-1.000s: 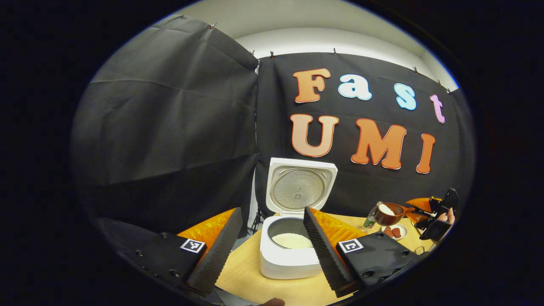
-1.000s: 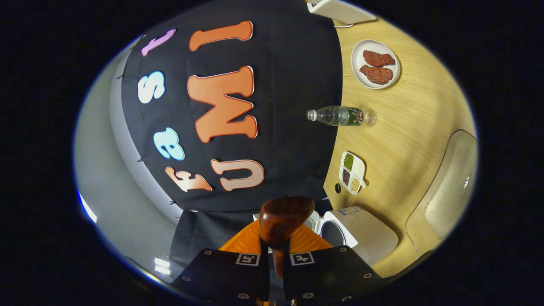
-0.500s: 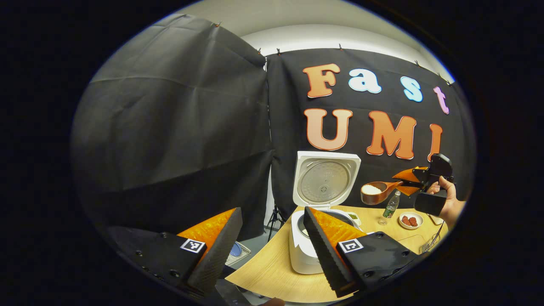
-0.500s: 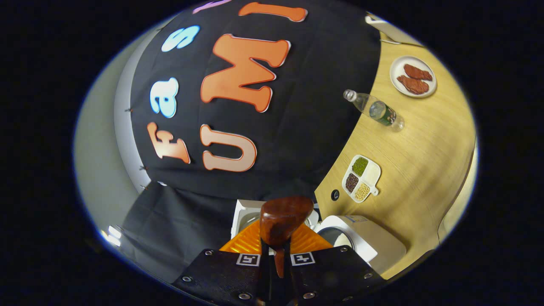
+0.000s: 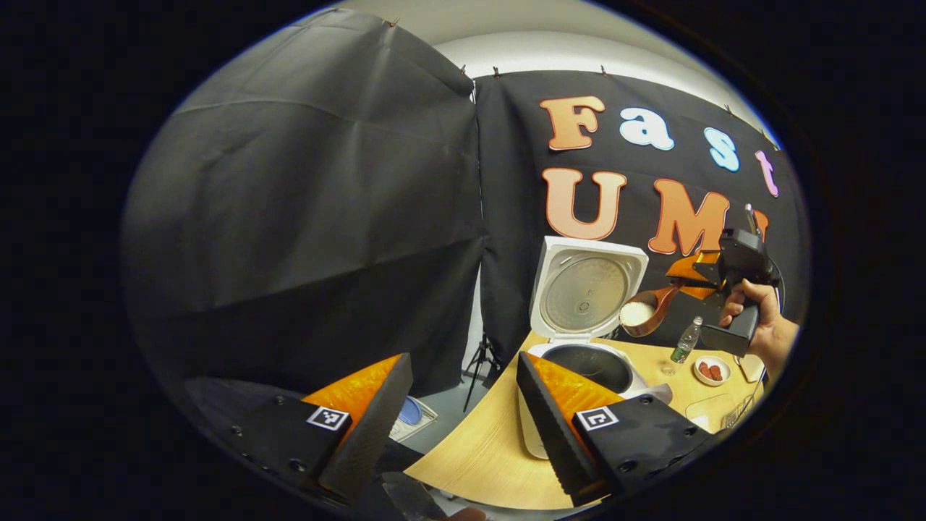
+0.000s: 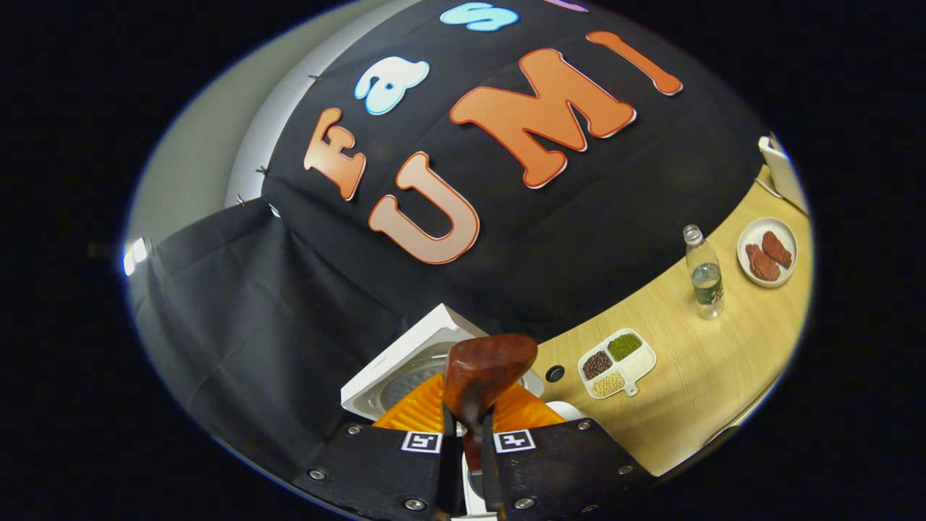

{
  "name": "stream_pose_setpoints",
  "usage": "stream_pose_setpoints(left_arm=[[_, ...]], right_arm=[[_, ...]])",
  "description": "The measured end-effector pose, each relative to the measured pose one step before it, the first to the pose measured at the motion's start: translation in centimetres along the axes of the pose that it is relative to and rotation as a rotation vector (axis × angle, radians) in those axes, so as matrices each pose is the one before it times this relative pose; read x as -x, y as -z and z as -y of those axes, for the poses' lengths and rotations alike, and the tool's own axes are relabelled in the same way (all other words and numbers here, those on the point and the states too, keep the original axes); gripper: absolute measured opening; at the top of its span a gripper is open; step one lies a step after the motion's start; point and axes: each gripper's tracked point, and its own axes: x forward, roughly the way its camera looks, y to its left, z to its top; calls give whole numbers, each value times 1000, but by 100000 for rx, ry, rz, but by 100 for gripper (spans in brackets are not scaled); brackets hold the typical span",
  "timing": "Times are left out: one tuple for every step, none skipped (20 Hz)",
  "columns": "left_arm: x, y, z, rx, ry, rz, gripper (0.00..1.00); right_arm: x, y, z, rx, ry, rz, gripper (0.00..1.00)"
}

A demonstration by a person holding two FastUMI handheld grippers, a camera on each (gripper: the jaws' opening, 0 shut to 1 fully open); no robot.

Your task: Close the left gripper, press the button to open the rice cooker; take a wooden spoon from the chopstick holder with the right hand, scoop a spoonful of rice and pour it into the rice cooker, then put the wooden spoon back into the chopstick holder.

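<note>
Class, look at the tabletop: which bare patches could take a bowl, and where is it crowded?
Bare wood lies between the divided dish and the water bottle, and along the table's near edge. It is crowded by the open rice cooker, where the right gripper holds the wooden spoon.

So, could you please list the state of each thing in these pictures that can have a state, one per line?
White rice cooker: lid up, pot open.
Brown wooden spoon: loaded with white rice, tilted above the cooker, gripped by its handle.
Right gripper: shut on the spoon's handle.
Left gripper: open, holding nothing.
Clear plastic bottle: upright, capped, on the wooden table.
White divided dish: holds grains in three sections.
Round white plate: holds two reddish pieces.
</note>
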Motion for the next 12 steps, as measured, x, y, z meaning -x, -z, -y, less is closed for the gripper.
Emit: stream_pose_setpoints(left_arm=[[-2,212,-251,543,153,-524,98],[-253,242,-140,271,-26,-644,98],[-351,358,-169,-307,-313,-1118,98],[-158,330,-115,-449,-587,-1331,98],[-46,215,85,-124,32,-808,99],[94,80,107,-104,197,-622,98],[-17,-10,146,-275,385,-405,99],[59,-28,128,-551,400,-155,99],[-162,-111,98,-666,63,-115,99],[-90,-106,-69,-653,-181,14,99],[-33,154,-98,-203,-216,172,98],[-34,39,19,280,47,-280,98]], right_arm=[[-278,-29,-99,3257,334,737,12],[-203,-136,-120,3139,373,817,12],[-205,55,63,3597,353,294,11],[67,94,43,2200,384,27,12],[64,205,-24,1820,-198,-265,12],[-22,27,-129,673,-525,68,12],[-282,143,-213,875,-373,-295,12],[-104,132,40,879,62,-42,12],[-18,-9,120,1933,98,-365,12],[27,-30,30,1696,93,-190,12],[112,-157,-50,946,-79,-50,12],[-91,-239,-304,492,-829,160,12]])
